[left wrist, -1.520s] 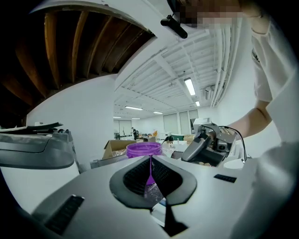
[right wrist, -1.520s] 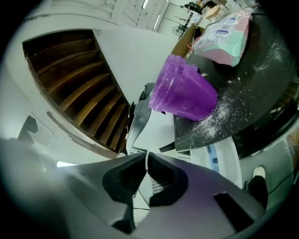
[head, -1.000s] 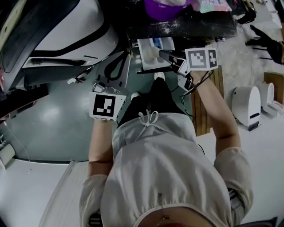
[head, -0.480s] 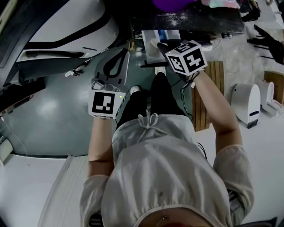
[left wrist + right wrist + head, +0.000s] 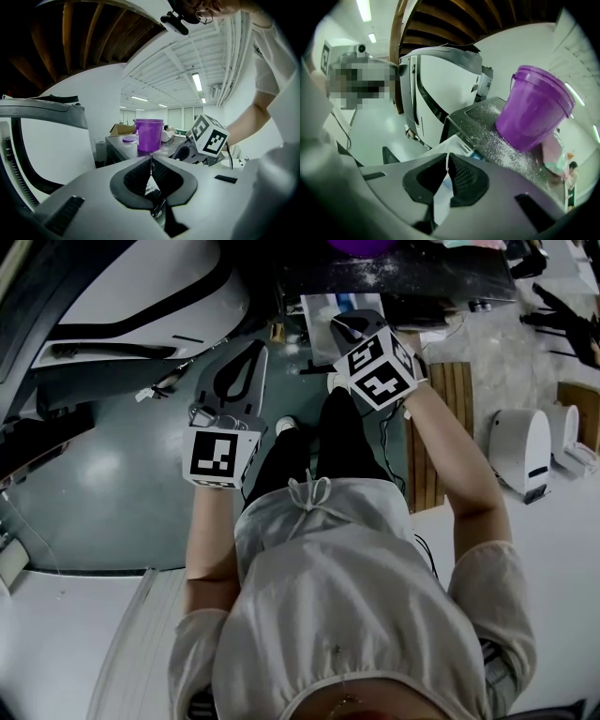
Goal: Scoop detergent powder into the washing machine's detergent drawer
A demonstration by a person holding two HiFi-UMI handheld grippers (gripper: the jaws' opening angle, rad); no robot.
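Jaws are pressing together, empty, on left gripper (image 5: 250, 346) and right gripper (image 5: 345, 326). Right is hovering over drawer (image 5: 317, 307) at 12 o'clock; open before scooping from bucket (image 5: 534, 108).

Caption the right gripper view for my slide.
Right gripper, jaws together, aimed at the white detergent drawer below a purple bucket on a powder-strewn dark top.

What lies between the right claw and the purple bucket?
In the right gripper view, beyond the right claw come the white detergent drawer and the dark top strewn with spilled powder, up to the purple bucket.
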